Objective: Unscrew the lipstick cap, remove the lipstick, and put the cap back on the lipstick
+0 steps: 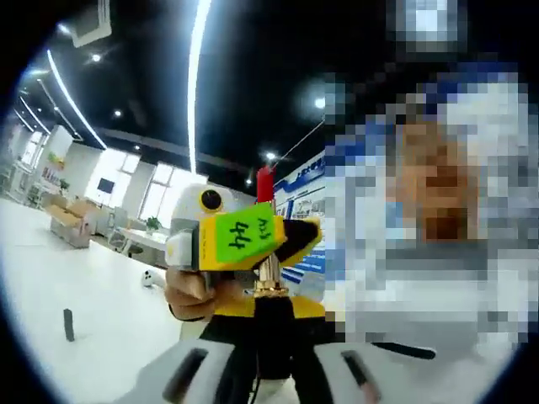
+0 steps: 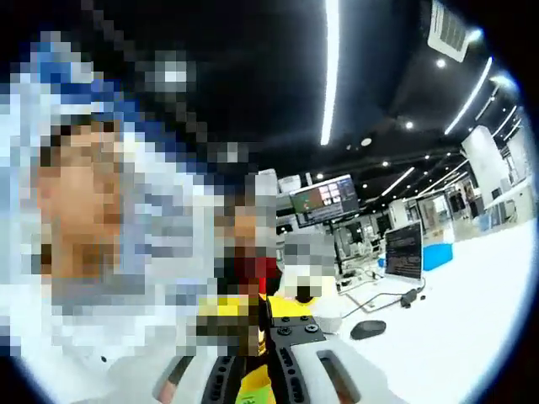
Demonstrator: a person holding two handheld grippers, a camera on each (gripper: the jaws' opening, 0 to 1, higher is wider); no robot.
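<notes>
Cap off, red bullet exposed: the black-and-gold lipstick tube point(image 1: 269, 286) stands upright in the left gripper point(image 1: 271, 370), jaws closed on its base, while the right gripper point(image 1: 244, 240), jaws narrow, nips its gold collar. The small black cap point(image 1: 68, 324) lies well apart on the white counter point(image 1: 76, 278); recapping remains, with open room all round.

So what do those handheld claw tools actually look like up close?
In the left gripper view, the right claw is a yellow body with a bright green tag carrying black markings, plus a white box section. The left claw has pale grey fingers with dark slots. In the right gripper view, the fingers look the same, with black screwed pads between them.
</notes>
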